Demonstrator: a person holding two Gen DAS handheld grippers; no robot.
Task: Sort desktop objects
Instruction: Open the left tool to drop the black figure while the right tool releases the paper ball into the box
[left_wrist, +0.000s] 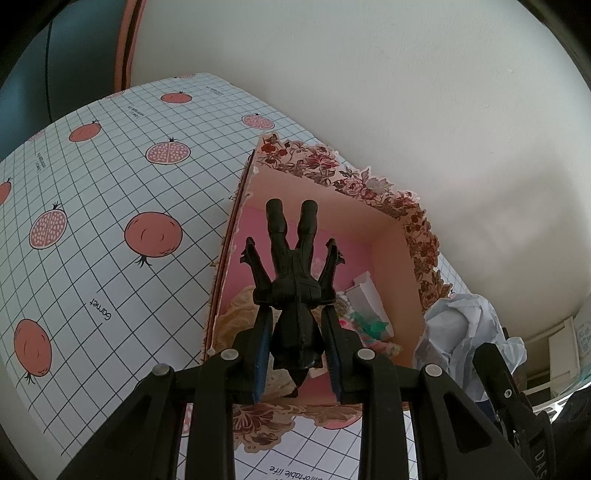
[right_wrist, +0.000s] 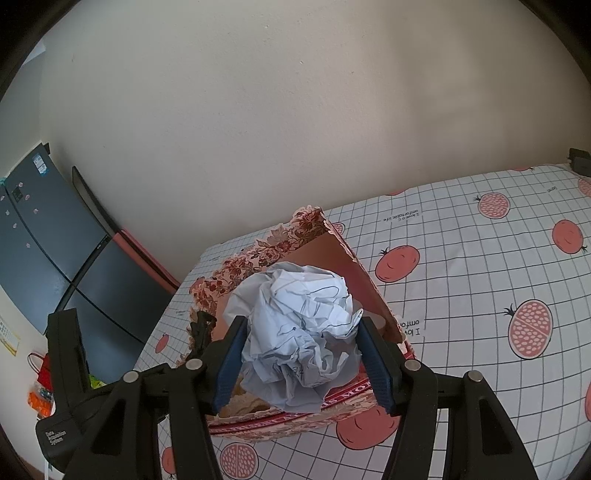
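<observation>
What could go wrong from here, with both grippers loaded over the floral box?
1. The left gripper grips the black figure by the head end only, body sticking out over the floral box; it might pivot or land askew.
2. The crumpled paper ball in the right gripper is bulky and could bury the small items already inside, or catch on a side flap.

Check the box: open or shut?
Open. The box has no lid on; its pink inside and items show beneath the figure.

the left tool (left_wrist: 297, 325) points steeply downward, jaws drawn close and clamped on a black figure (left_wrist: 295, 273). the right tool (right_wrist: 301, 354) tilts down less steeply, jaws about half apart, pads pressing a crumpled paper ball (right_wrist: 299, 332).
</observation>
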